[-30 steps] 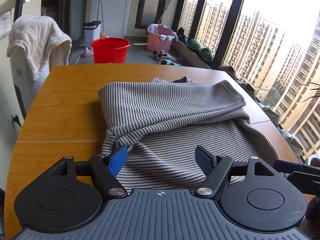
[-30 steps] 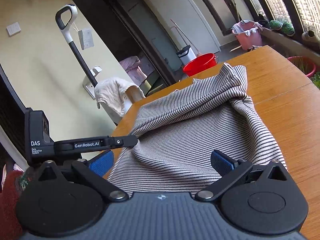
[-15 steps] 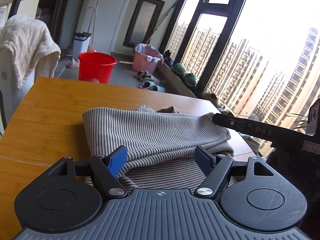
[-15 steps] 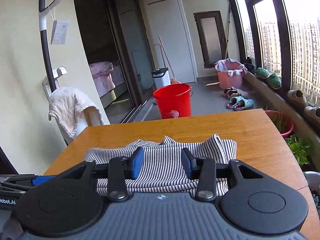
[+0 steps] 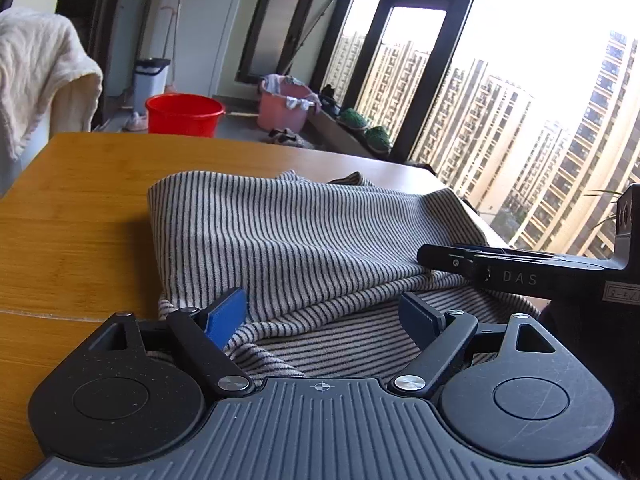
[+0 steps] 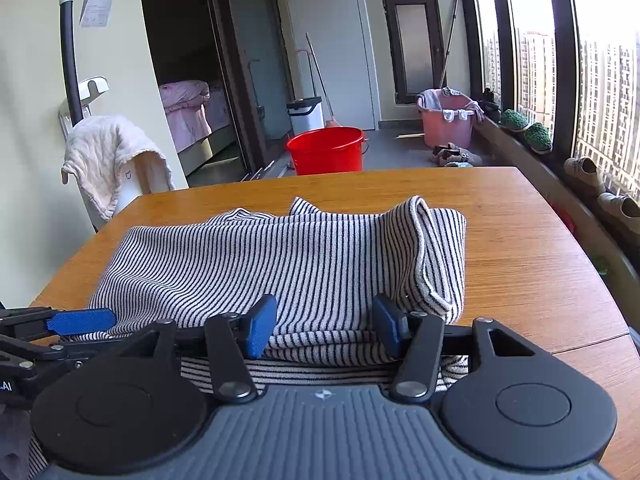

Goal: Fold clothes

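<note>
A black-and-white striped garment (image 5: 304,240) lies partly folded on the wooden table (image 5: 80,208), its upper layer doubled over the lower one. My left gripper (image 5: 324,312) is open, its blue pads low over the garment's near left edge, holding nothing. My right gripper (image 6: 326,328) is open, its pads straddling the near edge of the folded layer (image 6: 280,264) on the table (image 6: 520,240). The right gripper's body also shows at the right of the left wrist view (image 5: 520,268). One left fingertip shows at the left of the right wrist view (image 6: 80,320).
A cream towel (image 6: 108,160) hangs over a chair at the table's far left. A red bucket (image 6: 326,156), a pink basin (image 6: 446,124) and a white bin (image 6: 306,114) stand on the floor beyond. Windows and a sill with shoes (image 6: 584,168) run along the right.
Both grippers have dropped back toward the near edge of the garment. The right gripper's jaws have opened wider than half a second ago. The garment lies folded over as before.
</note>
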A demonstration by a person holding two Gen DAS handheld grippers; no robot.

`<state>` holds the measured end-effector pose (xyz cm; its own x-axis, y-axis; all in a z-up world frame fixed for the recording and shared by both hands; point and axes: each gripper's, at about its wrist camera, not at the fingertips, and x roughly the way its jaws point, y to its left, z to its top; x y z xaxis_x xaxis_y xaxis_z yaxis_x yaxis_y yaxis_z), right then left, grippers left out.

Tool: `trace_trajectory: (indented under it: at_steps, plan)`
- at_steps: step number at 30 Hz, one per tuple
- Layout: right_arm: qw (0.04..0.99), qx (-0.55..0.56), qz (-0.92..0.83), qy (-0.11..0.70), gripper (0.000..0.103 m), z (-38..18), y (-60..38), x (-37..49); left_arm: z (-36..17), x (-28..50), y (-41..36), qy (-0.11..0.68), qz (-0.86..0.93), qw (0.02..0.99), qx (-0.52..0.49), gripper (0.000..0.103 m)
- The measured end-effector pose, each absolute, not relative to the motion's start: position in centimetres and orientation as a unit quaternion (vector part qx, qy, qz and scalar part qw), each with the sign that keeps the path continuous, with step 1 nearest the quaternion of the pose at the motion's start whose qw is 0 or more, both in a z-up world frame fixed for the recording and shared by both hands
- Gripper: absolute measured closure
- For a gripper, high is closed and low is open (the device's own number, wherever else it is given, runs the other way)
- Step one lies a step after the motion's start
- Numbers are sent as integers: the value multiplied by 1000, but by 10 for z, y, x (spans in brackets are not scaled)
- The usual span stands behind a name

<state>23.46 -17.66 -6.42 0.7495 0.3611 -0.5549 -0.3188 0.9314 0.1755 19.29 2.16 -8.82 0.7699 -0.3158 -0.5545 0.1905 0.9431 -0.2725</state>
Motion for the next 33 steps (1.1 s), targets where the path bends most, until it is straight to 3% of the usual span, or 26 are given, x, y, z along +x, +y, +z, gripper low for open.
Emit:
trace_trajectory:
  at_steps: [4,15,19,22,30,33]
  plan:
    - [934,50,187,302,49,-65,-182,235,-88,192,11,314,-136,937,-77,8]
    - [933,85,190,294,49,-62,-196,230,-89,198,10,315,-135,937,-71,6]
    - [931,61,189,305,49,-61,-186,243,-89,208,11,318,-137,936,-66,3]
    - [932,31,191,308,43,-62,-169,259,-89,218,12,319,-133,936,-61,3]
    - [943,23,180,280,44,-45,-174,259,-90,219,13,314,-117,940,-56,2]
    - [932,5,179,315,44,-49,-182,264,-89,219,12,317,-122,939,-56,0]
